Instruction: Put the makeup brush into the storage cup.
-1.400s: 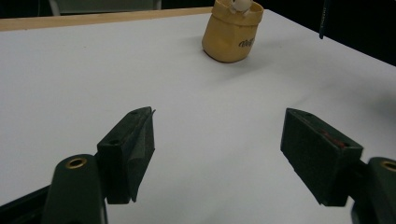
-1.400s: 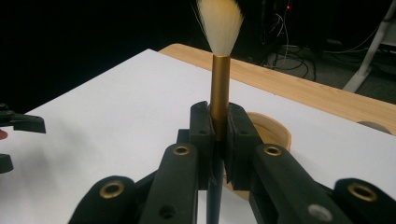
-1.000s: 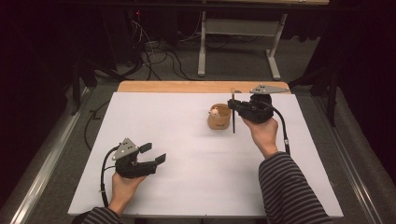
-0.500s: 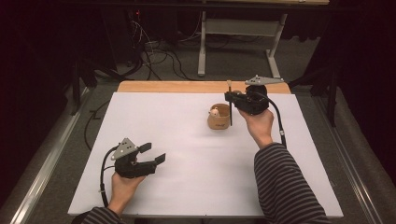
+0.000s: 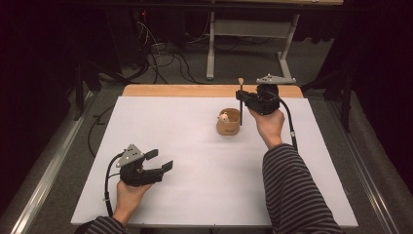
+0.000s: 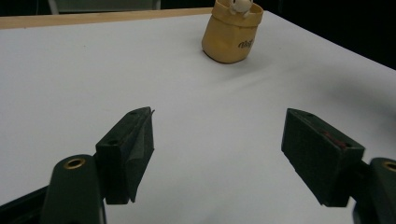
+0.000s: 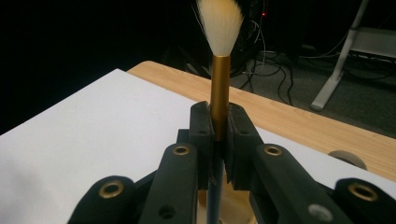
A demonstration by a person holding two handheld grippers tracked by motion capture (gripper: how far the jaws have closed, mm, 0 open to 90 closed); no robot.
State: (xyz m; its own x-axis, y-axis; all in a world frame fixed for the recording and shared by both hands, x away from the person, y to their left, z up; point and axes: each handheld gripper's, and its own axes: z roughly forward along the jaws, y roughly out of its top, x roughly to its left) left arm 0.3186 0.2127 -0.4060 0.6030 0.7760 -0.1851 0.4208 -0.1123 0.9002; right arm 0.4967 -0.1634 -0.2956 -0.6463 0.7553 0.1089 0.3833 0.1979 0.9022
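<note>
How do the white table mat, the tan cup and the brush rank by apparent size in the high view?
1. White rectangular table mat, by far the largest.
2. Tan round cup.
3. Thin dark-handled brush gripped by the right gripper: longer than the cup is tall, but much slimmer.

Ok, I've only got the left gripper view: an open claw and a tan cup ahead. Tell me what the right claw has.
Observer: The right claw is shut on a thin gold-ferruled brush with pale bristles.
Operator: Give me its orientation.
Observer: Upright, bristles on top, dark handle pointing down.
Operator: Place it against the cup.
Observer: In the high view the handle hangs just right of the tan rounded cup, over the white table. I cannot tell whether they touch.
</note>
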